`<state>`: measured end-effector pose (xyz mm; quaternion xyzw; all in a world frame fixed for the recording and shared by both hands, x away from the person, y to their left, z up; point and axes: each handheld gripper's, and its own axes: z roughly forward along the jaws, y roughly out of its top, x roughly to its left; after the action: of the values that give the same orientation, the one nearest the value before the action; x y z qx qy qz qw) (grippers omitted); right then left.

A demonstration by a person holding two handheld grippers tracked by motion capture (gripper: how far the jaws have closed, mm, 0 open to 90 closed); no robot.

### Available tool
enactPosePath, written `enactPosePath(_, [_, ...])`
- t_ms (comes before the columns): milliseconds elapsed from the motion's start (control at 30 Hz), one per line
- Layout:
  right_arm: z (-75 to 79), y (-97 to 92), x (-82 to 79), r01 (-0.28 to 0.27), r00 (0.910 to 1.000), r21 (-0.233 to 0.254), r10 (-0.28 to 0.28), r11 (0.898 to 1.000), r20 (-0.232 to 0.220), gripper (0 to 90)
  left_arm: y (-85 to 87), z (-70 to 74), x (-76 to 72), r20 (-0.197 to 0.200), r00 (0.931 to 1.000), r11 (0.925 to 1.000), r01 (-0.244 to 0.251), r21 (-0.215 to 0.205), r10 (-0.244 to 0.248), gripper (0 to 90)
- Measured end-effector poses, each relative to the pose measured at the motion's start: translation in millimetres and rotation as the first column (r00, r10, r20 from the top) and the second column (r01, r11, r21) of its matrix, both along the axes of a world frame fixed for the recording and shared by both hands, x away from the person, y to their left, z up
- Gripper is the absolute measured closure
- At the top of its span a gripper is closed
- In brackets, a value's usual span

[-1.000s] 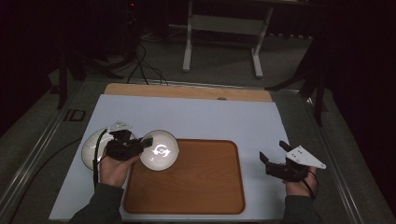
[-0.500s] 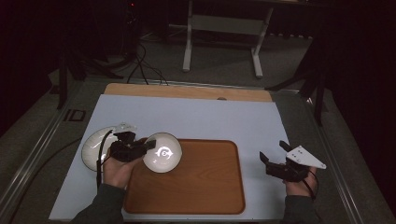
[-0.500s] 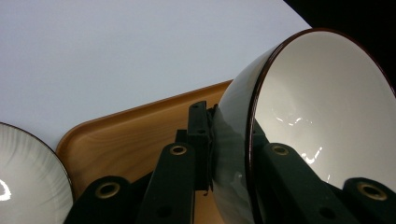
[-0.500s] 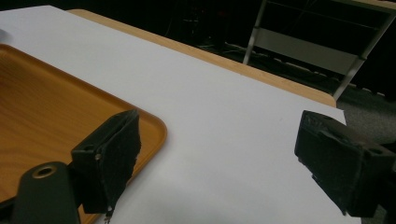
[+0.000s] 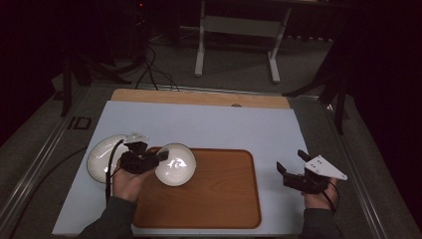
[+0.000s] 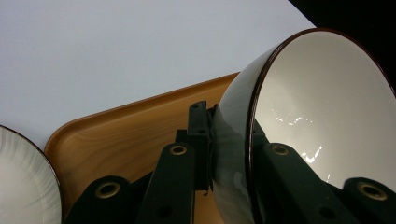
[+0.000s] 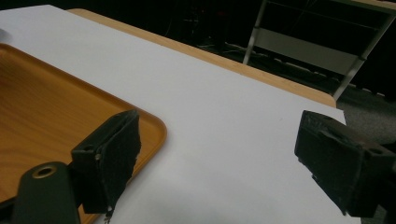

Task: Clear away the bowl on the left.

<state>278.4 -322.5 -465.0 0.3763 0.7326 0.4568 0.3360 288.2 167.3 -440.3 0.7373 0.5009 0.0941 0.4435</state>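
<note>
A white bowl (image 5: 175, 164) with a dark rim hangs tilted over the left end of the wooden tray (image 5: 219, 199). My left gripper (image 5: 159, 157) is shut on the bowl's wall, one jaw inside and one outside. In the left gripper view the bowl (image 6: 322, 102) fills the right side, clamped at my left gripper (image 6: 233, 144), with the tray (image 6: 135, 126) beneath. A white plate (image 5: 102, 158) lies on the mat left of the tray, and its edge (image 6: 23, 182) shows at the lower left. My right gripper (image 5: 293, 174) (image 7: 224, 158) rests open right of the tray, nothing between its jaws.
A pale mat (image 5: 209, 124) covers the tabletop, with a wooden strip (image 5: 199, 97) along its far edge. The tray corner (image 7: 70, 112) lies left of the right gripper. Beyond the table stand a metal frame (image 5: 239, 30) and floor cables (image 5: 149, 69).
My left gripper has shifted slightly to the right with the bowl, which now hangs a bit further over the tray. The right gripper has stayed still.
</note>
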Motion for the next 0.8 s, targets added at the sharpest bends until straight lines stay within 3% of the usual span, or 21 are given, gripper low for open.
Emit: enactPosePath(800, [0.3, -0.9, -0.5, 0.001, 1.0000, 0.003, -0.001, 1.000, 0.002, 13.8, -16.1, -11.4, 0.5, -0.033, 0.9988, 0.9991, 0.035, 0.022, -0.035, 81.3])
